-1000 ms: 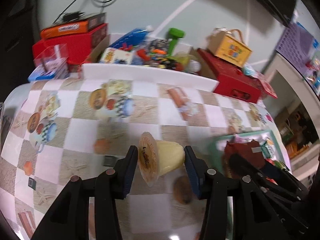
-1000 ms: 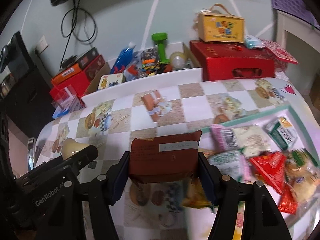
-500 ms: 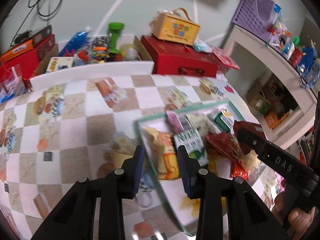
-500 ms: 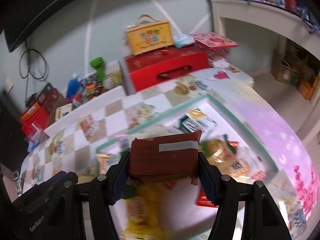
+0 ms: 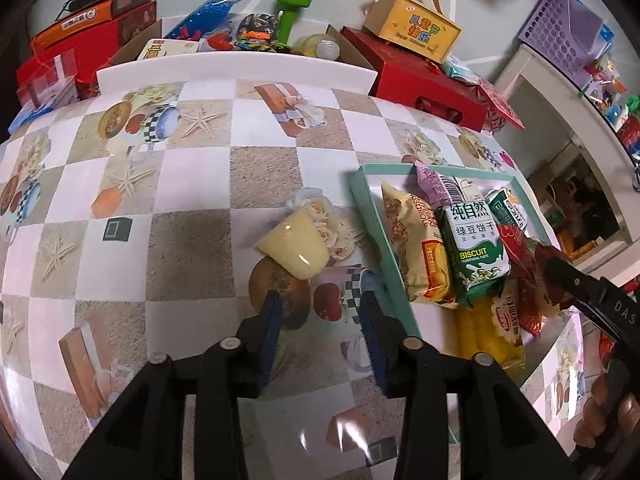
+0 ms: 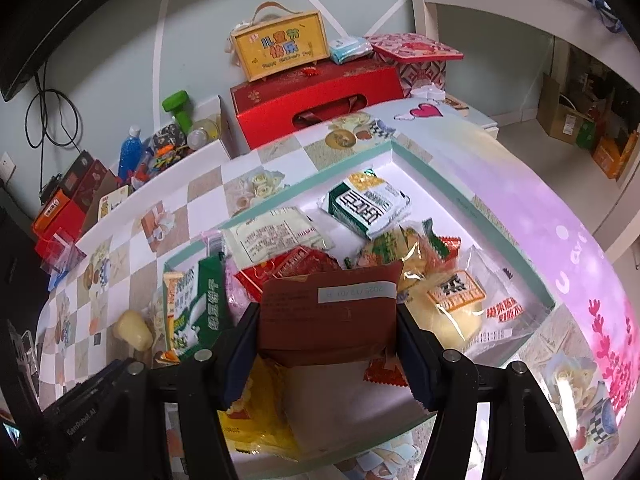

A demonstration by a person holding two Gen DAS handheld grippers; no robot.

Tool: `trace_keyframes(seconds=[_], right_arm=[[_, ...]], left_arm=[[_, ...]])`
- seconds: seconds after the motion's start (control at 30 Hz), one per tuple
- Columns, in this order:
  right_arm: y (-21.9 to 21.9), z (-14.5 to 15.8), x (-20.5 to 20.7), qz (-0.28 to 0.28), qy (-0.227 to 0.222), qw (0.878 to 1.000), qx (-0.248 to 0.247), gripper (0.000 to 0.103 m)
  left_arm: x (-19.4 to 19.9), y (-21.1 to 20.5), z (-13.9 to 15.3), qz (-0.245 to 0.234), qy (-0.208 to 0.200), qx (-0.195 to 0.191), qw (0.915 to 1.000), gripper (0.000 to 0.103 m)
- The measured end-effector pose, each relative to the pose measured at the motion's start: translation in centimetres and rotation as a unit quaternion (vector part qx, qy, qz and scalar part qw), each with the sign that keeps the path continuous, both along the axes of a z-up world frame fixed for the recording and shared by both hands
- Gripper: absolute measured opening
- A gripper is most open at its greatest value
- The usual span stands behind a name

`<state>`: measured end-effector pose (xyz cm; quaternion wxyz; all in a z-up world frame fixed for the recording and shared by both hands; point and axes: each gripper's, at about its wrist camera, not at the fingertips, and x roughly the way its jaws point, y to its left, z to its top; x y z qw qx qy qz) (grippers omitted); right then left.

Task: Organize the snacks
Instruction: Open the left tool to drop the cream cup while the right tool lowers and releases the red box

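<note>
Since a second ago, your left gripper [image 5: 320, 308] no longer carries the pale yellow jelly cup [image 5: 294, 250]; the cup now lies on its side on the checked tablecloth [image 5: 192, 184], just ahead of the fingertips and just left of the teal-rimmed tray [image 5: 362, 200]. Left item: jaws parting, nothing between them, pads clear of the cup. The cup's long axis runs on a slant, one end up and away toward the tray's corner, the other down toward your left finger; your left hand is the nearer by far. Centre item: tray, holding a heap of packets. Legible there: a green-and-white pack printed "BISCUIT" [image 5: 474, 256] with Chinese characters above; a yellow-orange packet [image 5: 420, 248] whose lettering is too warped to read. Right item: your right gripper [image 6: 326, 332], clamped on a flat brown packet [image 6: 328, 316] across its width, held over the tray's near half; its white label strip shows a printed date I cannot make out reliably. Background, far right of table: a yellow handled gift box [image 6: 280, 46] with Chinese characters and small English script, atop a red carry case [image 6: 320, 98]. My judgement: the brown packet goes down next, into the tray.
</note>
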<state>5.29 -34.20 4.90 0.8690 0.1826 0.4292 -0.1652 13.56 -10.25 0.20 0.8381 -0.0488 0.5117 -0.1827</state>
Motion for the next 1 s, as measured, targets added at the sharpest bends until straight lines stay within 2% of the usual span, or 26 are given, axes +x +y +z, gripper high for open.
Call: trace_keyframes(seconds=[0.1, 0.23, 0.3, 0.4, 0.47, 0.53, 0.63, 0.67, 0.83, 0.93, 1.0], right_arm=[[-0.5, -0.2, -0.3, -0.006, 0.0, 1.0, 0.002, 0.067], [-0.8, -0.4, -0.3, -0.008, 0.0, 1.0, 0.007, 0.067], [-0.9, -0.6, -0.2, -0.009, 0.001, 1.0, 0.008, 0.067], [-1.0, -0.8, -0.1, -0.008, 0.001, 1.0, 0.011, 0.067], [-1.1, -0.9, -0.1, -0.009, 0.0, 1.0, 0.012, 0.067], [-1.1, -0.9, 0.0, -0.008, 0.0, 1.0, 0.012, 0.067], [-1.2, -0.9, 0.0, -0.009, -0.001, 1.0, 0.014, 0.067], [-1.2, -0.9, -0.1, -0.009, -0.001, 1.0, 0.014, 0.067], [-1.2, -1.0, -0.1, -0.009, 0.0, 1.0, 0.016, 0.067], [-1.1, -1.1, 0.0, -0.007, 0.001, 1.0, 0.017, 0.067], [-1.0, -1.1, 0.0, -0.005, 0.001, 1.0, 0.015, 0.067]], left_arm=[[1.0, -1.2, 0.5, -0.02, -0.037, 0.059, 0.9974, 0.065], [2.5, -2.9, 0.3, -0.07, -0.072, 0.122, 0.9874, 0.066], [3.1, -4.1, -0.2, -0.115, -0.09, 0.15, 0.9778, 0.066], [3.5, -5.4, -1.2, -0.152, -0.094, 0.191, 0.9653, 0.066], [3.7, -5.7, -1.6, -0.162, -0.092, 0.187, 0.9645, 0.066], [3.9, -5.6, -2.3, -0.157, -0.083, 0.181, 0.9673, 0.063], [3.7, -5.2, -2.4, -0.152, -0.083, 0.169, 0.9703, 0.049], [3.5, -5.0, -2.4, -0.149, -0.087, 0.171, 0.97, 0.041], [3.1, -4.3, -2.4, -0.127, -0.089, 0.158, 0.9751, 0.04], [2.6, -3.6, -1.6, -0.105, -0.075, 0.106, 0.986, 0.04], [1.4, -3.5, 0.0, -0.105, -0.079, 0.063, 0.9893, 0.04]])
